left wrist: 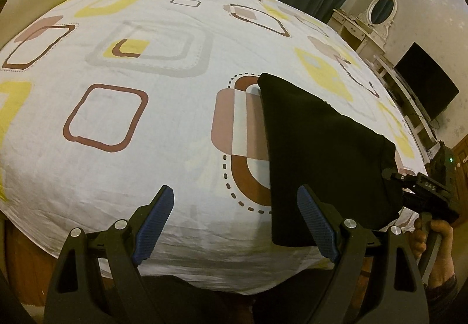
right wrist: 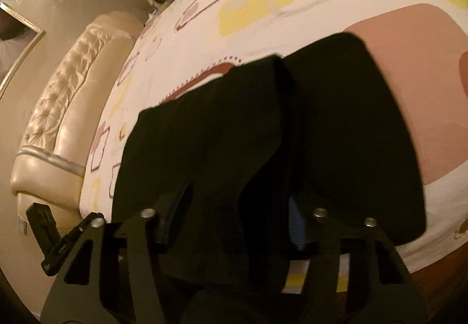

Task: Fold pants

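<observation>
Pants (left wrist: 316, 154): black, lying on the bed (left wrist: 163, 119) at its near right edge, already doubled into a long narrow stack; near end hangs slightly over the edge
Bed cover: white with brown, pink and yellow squares, bare to the left of the pants
Left gripper (left wrist: 234, 224): jaws spread wide, nothing between them; its right pad just beside the near left corner of the pants
Right gripper (right wrist: 231, 221): jaws partly drawn in around a raised ridge of black cloth at the near end; whether the pads already press it, I cannot tell
Step in hand: taking hold of the near end for a further fold
Next move calls for: firm pinch by the right, left seizing the adjoining corner, both ends carried toward the far end together
</observation>
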A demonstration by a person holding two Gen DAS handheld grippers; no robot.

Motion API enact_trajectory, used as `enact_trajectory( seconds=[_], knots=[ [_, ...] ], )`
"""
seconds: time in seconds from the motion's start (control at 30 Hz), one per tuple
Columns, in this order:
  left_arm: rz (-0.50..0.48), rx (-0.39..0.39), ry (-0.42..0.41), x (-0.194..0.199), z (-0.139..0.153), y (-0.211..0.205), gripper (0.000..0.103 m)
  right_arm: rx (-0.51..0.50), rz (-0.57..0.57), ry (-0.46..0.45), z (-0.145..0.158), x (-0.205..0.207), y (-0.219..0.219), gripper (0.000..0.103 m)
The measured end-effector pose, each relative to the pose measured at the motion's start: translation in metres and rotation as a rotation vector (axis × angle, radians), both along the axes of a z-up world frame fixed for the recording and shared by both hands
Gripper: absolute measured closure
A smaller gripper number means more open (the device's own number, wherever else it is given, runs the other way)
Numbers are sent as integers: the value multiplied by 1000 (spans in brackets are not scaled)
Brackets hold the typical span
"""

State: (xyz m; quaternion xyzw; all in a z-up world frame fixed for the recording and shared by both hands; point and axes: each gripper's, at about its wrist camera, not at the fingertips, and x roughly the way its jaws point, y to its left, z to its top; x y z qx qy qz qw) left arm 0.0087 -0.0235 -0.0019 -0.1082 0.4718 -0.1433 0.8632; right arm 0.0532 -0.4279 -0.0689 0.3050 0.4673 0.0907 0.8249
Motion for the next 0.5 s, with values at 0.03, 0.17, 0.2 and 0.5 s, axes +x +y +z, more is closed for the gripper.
enact_trajectory(
  seconds=[0.03,0.17,0.2,0.5],
  knots=[
    [-1,-1,1,0,0,0,18,3,0,-1,0,0,0,48],
    [-7,4,4,0,-1,-1,18,5,7,11,0,2,1,76],
    [-13,4,3,0,-1,-2,18,12,7,9,1,2,0,84],
    [-29,5,-12,-4,1,-5,18,-78,17,-119,55,-8,1,91]
  ],
)
